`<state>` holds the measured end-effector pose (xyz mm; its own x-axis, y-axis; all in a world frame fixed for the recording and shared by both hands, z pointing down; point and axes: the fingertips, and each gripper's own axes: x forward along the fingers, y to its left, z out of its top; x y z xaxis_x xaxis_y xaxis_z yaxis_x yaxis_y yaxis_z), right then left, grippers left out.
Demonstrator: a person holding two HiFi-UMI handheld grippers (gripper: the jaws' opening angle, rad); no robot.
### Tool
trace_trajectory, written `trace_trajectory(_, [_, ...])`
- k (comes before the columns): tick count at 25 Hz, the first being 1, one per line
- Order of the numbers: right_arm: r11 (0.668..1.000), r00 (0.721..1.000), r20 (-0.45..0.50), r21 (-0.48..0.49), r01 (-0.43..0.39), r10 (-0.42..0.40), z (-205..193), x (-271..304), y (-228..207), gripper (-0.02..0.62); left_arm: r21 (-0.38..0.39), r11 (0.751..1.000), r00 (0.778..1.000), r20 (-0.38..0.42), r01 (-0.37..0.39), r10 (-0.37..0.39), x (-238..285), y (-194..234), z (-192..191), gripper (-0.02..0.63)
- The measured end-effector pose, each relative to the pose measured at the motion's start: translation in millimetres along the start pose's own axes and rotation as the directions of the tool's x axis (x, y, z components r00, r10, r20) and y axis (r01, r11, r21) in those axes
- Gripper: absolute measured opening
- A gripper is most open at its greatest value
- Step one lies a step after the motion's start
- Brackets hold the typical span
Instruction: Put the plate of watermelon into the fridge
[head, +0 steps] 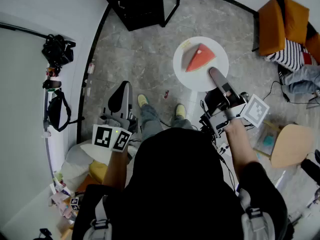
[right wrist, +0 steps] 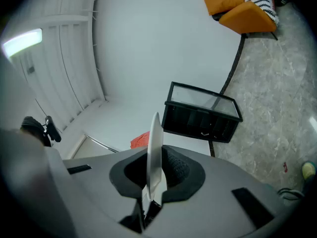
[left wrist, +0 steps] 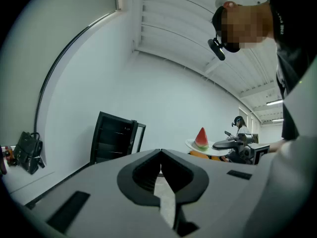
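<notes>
A white plate (head: 192, 79) carries a red watermelon wedge (head: 200, 58) above the grey stone floor. My right gripper (head: 216, 75) is shut on the plate's near rim. In the right gripper view the plate (right wrist: 155, 143) stands edge-on between the pads of the right gripper (right wrist: 153, 182), with the watermelon (right wrist: 139, 140) peeking out to the left of it. My left gripper (head: 121, 95) hangs shut and empty at the left. Its own view shows the left gripper (left wrist: 161, 155) with tips touching, and the watermelon (left wrist: 201, 138) and plate (left wrist: 195, 146) far off. The black fridge (head: 137, 4) stands ahead.
The fridge's glass door (head: 171, 1) stands ajar; the fridge (right wrist: 200, 118) shows ahead in the right gripper view. Orange cushions (head: 282, 21) and striped cloth (head: 290, 54) lie at the far right. A wooden seat (head: 292, 145) is near right. Bags (head: 57, 51) hang on the left wall.
</notes>
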<state>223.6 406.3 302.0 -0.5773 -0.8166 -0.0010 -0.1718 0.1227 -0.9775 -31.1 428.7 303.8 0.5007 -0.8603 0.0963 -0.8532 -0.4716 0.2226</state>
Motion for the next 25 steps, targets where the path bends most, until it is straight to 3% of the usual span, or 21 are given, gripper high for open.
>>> trace_trajectory(12, [1.000, 0.999, -0.022, -0.011, -0.029, 0.028, 8.6, -7.3, -1.1, 0.038, 0.029, 1.000, 0.999, 0.043, 0.000, -0.002, 6.9, -25.4, 8.6, 0.009])
trace_trajectory(25, [0.999, 0.998, -0.041, -0.003, -0.053, 0.053, 21.1, -0.8, -4.5, 0.038, -0.004, 1.000, 0.998, 0.050, -0.022, 0.023, 12.2, -29.0, 6.6, 0.009])
